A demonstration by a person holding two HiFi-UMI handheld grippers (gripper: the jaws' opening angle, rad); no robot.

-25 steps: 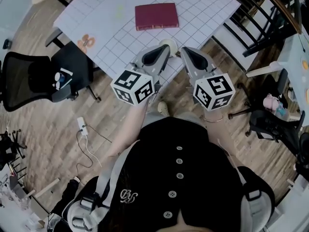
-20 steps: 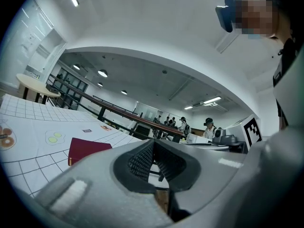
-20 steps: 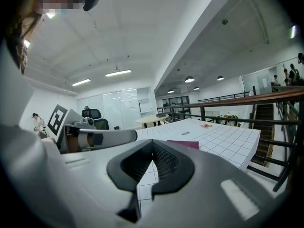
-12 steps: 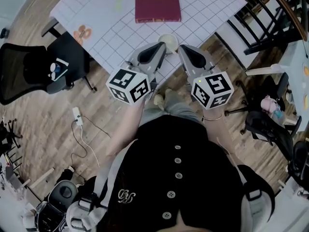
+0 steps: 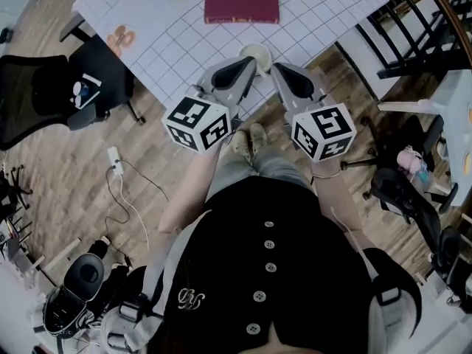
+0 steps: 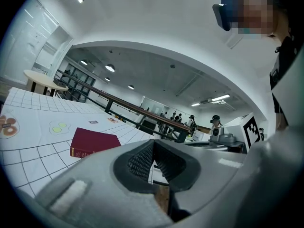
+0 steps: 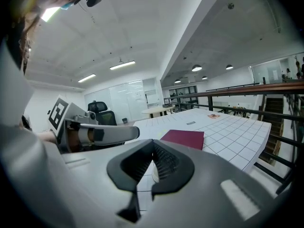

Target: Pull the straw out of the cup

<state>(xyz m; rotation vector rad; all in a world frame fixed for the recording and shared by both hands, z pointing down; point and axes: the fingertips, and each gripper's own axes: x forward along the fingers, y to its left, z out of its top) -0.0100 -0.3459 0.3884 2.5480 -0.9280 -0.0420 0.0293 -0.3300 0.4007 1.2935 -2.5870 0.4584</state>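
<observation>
A small white cup (image 5: 254, 51) stands near the front edge of the white gridded table (image 5: 169, 28); I cannot make out a straw in it. My left gripper (image 5: 248, 66) points at the cup from the near left, and its jaws are shut on nothing (image 6: 153, 145). From the near right my right gripper (image 5: 279, 70) points at the cup, also shut and empty (image 7: 153, 149). Both tips hang just short of the cup, apart from it. In the right gripper view the left gripper (image 7: 102, 134) shows alongside.
A dark red book (image 5: 241, 1) lies flat on the table beyond the cup. Black office chairs stand at the left (image 5: 44, 102) and at the right (image 5: 405, 186). A cable with an adapter (image 5: 114, 157) trails over the wooden floor. A dark railing (image 5: 420, 21) runs at the upper right.
Both grippers have sunk a little and edged toward the table edge, tips nearer the cup. Their jaws stayed shut. The person's feet now show under the grippers.
</observation>
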